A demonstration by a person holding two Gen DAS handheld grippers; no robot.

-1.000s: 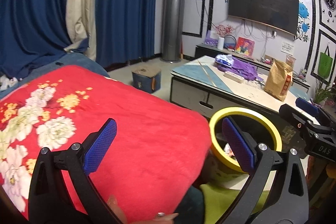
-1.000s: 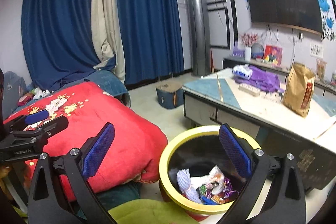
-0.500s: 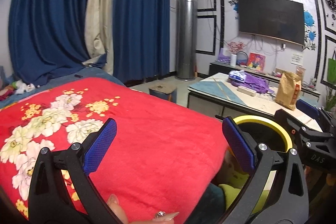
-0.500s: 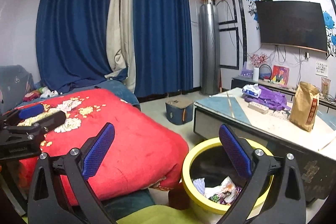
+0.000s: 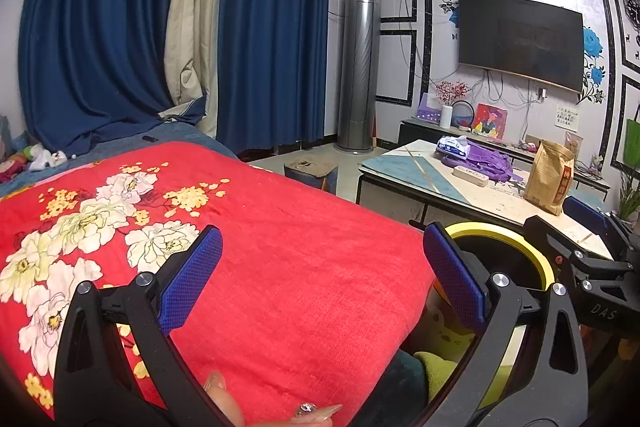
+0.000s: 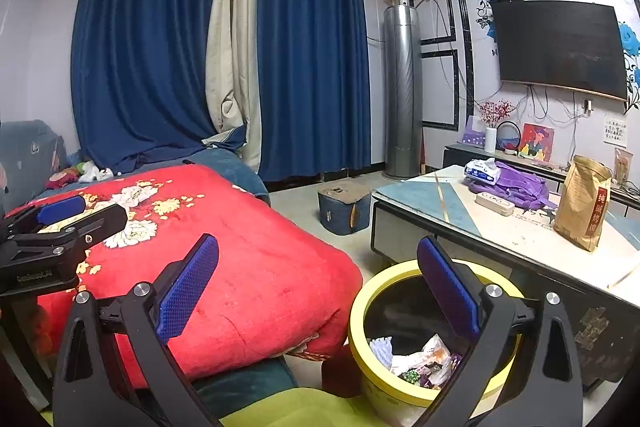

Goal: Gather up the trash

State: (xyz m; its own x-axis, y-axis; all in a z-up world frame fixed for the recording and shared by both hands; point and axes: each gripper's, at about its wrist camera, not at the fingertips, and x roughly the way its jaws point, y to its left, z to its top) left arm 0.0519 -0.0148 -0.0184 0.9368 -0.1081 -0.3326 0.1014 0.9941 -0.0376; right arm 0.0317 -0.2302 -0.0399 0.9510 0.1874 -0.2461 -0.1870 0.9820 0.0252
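Both grippers stand wide open and hold nothing: the left gripper (image 5: 322, 277) hangs over the red quilt (image 5: 280, 251) beside the yellow bin (image 6: 384, 383), the right gripper (image 6: 318, 289) just above the bin's near rim. Trash already lies in the bottom of the bin: crumpled wrappers (image 6: 424, 359) and a white foam net (image 6: 380, 347). These look light, soft and crinkly, likely to slip or spring from the pads, so a pinch across a bunched fold should hold better than a flat edge. On the low table (image 6: 432, 201) behind the bin, no loose scrap is plain enough to tell; the brown paper bag (image 6: 584, 205) there stands upright and looks full.
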